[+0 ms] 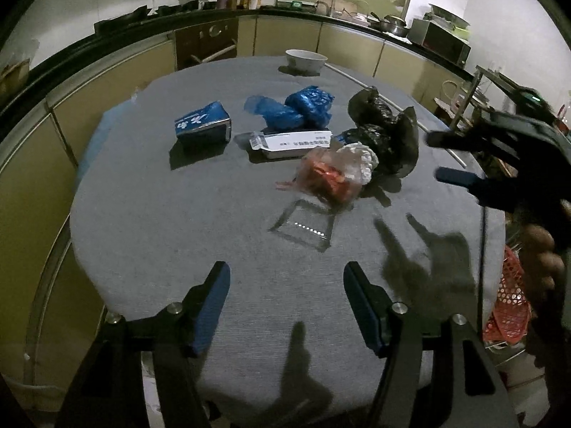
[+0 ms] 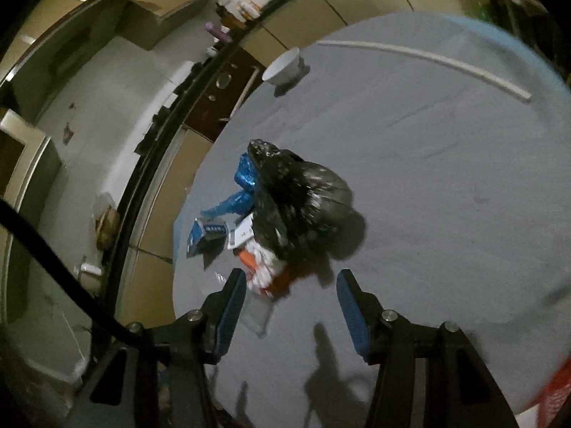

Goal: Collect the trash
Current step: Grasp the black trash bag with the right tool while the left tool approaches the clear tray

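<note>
**While Both Grippers Hung Empty, the Trash Lay Heaped Mid-Table**

Where the left wrist view took in the whole table (image 1: 178, 235) under its grey cloth, it showed the trash spread in a loose cluster at the centre: a blue carton (image 1: 203, 126) standing apart to the left, a crumpled blue bag (image 1: 296, 108) behind a flat white-labelled tray (image 1: 289, 142), a clear bag of red scraps (image 1: 330, 176) in front, and a black bag (image 1: 387, 139) touching it on the right. A clear wrapper (image 1: 303, 226) lay flat just nearer. That view alone caught the right gripper (image 1: 442, 158) from outside, blurred at the right edge, with a red basket (image 1: 508, 299) below the table's rim.

The right wrist view, tilted and blurred, saw the same heap from the other side, the black bag (image 2: 303, 196) foremost and hiding much of the rest; it alone showed a long white strip (image 2: 428, 59) along the far edge. A white bowl (image 1: 306, 60) stood at the far rim in both.

The left gripper (image 1: 287, 306) hovered over bare cloth, jaws moderately wide, nothing between them. The right gripper (image 2: 291, 312) was likewise parted and empty, its jaws short of the red scraps.

The carton bore white characters and the tray a barcode with a printed line, both too small to read.
</note>
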